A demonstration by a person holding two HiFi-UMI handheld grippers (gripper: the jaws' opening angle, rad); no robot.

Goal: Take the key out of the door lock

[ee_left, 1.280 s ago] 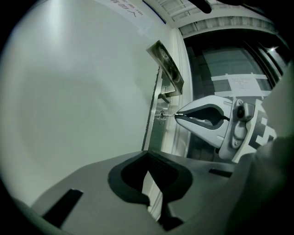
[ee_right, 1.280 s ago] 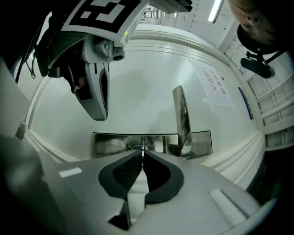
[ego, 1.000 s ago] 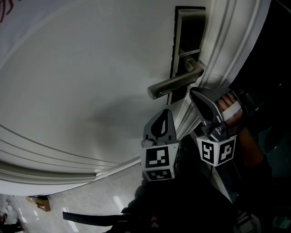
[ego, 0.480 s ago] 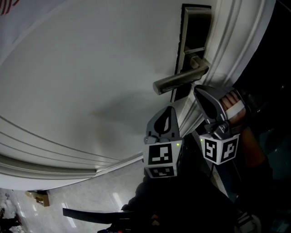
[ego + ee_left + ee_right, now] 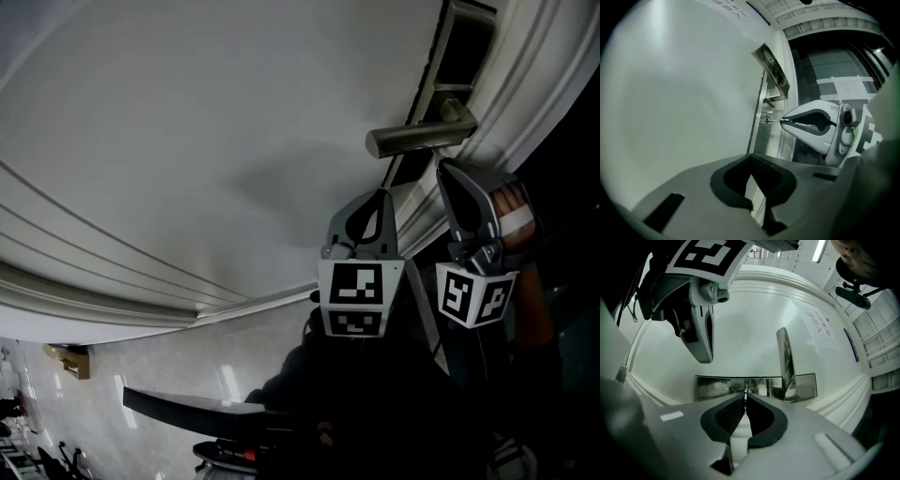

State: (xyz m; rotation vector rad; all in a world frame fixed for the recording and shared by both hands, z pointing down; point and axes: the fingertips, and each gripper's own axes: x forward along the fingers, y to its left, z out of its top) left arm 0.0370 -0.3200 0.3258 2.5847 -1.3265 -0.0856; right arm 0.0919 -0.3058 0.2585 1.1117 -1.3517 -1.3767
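Two tools are up at the door, and only your right tool [image 5: 745, 397] has anything in it: its jaws are pinched together on the key [image 5: 773, 121], right at the keyhole [image 5: 765, 122] in the metal lock plate [image 5: 712, 386]. Most of the key is swallowed by the tips. From the left gripper view you see just a thin sliver of metal bridging the tips and the keyhole, and you cannot tell how deep the blade sits. In the head view the key is hidden altogether, behind the right tool and under the lever handle [image 5: 420, 140]. Your left tool [image 5: 751, 158] is closed on nothing, with only a pale slit of door edge showing behind its meeting tips. It hangs just beside the right tool, clear of the lock plate; whether it touches the door [image 5: 187, 141] you cannot tell. The lever handle juts out from the plate just beside the keyhole. Your hand [image 5: 514, 202] on the right tool shows only in part, its lower side lost in the dark, and the top of the lock plate is cut off by the head view's upper edge
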